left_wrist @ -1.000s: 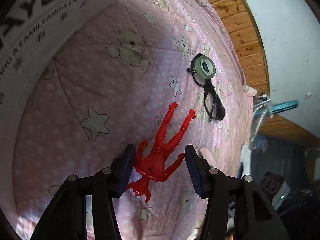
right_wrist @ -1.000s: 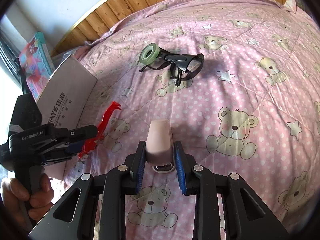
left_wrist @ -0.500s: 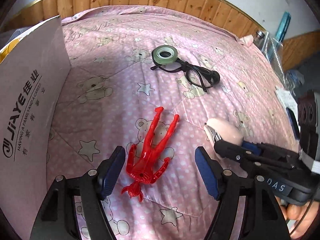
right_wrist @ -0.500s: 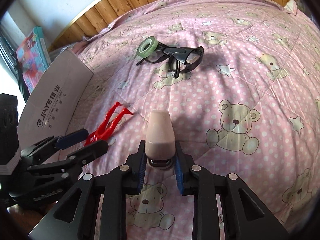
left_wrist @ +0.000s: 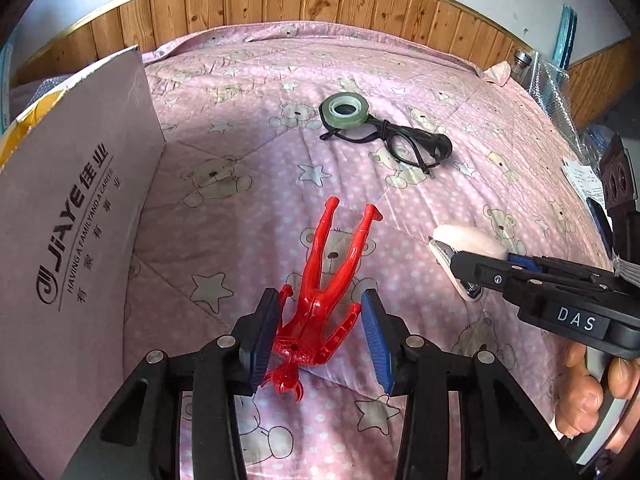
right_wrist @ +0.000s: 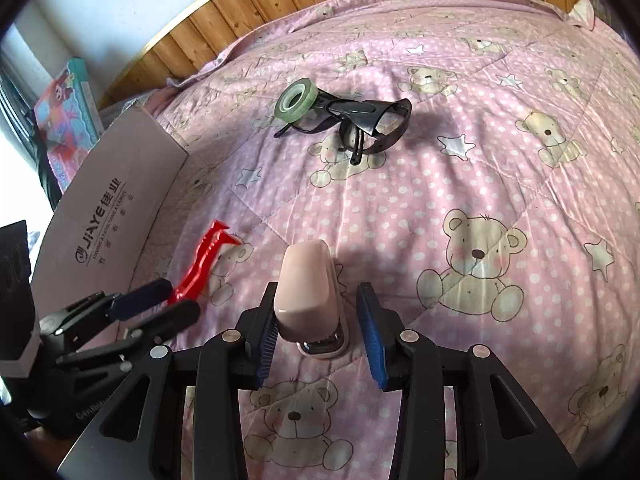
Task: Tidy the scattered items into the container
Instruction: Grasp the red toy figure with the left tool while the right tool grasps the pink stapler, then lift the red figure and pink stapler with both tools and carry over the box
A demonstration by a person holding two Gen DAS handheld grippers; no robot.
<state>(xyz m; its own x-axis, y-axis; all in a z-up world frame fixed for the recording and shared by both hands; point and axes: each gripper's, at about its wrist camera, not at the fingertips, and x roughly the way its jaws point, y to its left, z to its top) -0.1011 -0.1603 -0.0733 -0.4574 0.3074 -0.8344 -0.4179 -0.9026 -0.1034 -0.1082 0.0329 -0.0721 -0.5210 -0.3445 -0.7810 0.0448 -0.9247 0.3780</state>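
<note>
Grasp stage: left gripper [left_wrist: 320, 334] straddles the red figure [left_wrist: 324, 292], jaws open. Right gripper [right_wrist: 318, 336], also open, brackets the pink stapler [right_wrist: 310, 292]. Next, both must close, then carry to the cardboard box [left_wrist: 76, 216].

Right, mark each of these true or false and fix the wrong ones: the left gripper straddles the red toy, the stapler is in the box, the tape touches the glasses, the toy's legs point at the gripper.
1. The left gripper has a finger on each side of the red toy figure. True.
2. The pink stapler is in the cardboard box. False: it lies on the quilt, between the open fingers of the right gripper.
3. The green tape roll lies against the black glasses. True.
4. The toy's legs point at the left gripper. False: its head does; the legs point away.
</note>
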